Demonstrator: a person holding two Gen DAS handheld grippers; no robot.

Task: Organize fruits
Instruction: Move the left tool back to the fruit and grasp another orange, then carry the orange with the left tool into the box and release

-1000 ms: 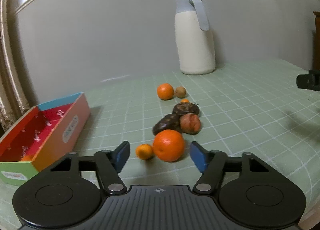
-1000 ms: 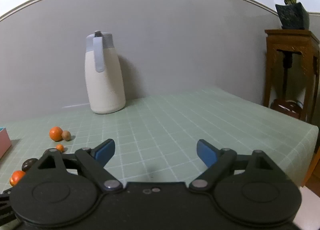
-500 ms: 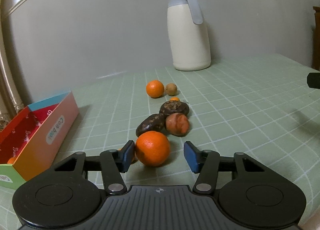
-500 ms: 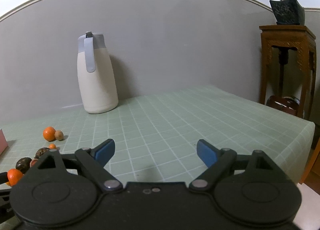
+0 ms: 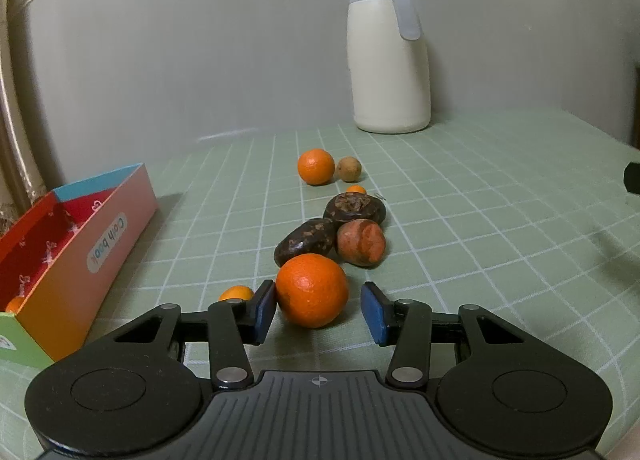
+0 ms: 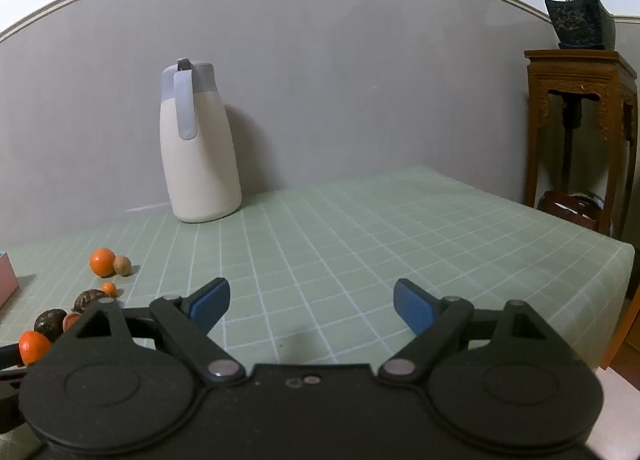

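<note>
Two grippers are in our hands over a green gridded cloth (image 5: 480,196).

Left gripper (image 5: 318,310): our jaws have just been closing around the big orange (image 5: 312,290), which sits on the cloth between the blue pads. The left pad touches its side; a gap shows at the right pad, so we have no grasp on it.

Right gripper (image 6: 312,302): jaws spread wide, nothing between them, over bare cloth.

Fruit, from the big orange:
- small orange (image 5: 236,293) at 9 o'clock, just beside the left pad
- two dark fruits (image 5: 306,241) (image 5: 354,209) and a reddish one (image 5: 361,242) at 12 to 1 o'clock, bunched and touching
- tiny orange (image 5: 355,189), mid orange (image 5: 316,166) and tan fruit (image 5: 349,169) further at 12 o'clock

Box (image 5: 76,256): at 9 o'clock, well apart from the fruit, with one orange fruit (image 5: 14,304) inside.

Jug (image 5: 388,48): at 1 o'clock, by the wall.
</note>
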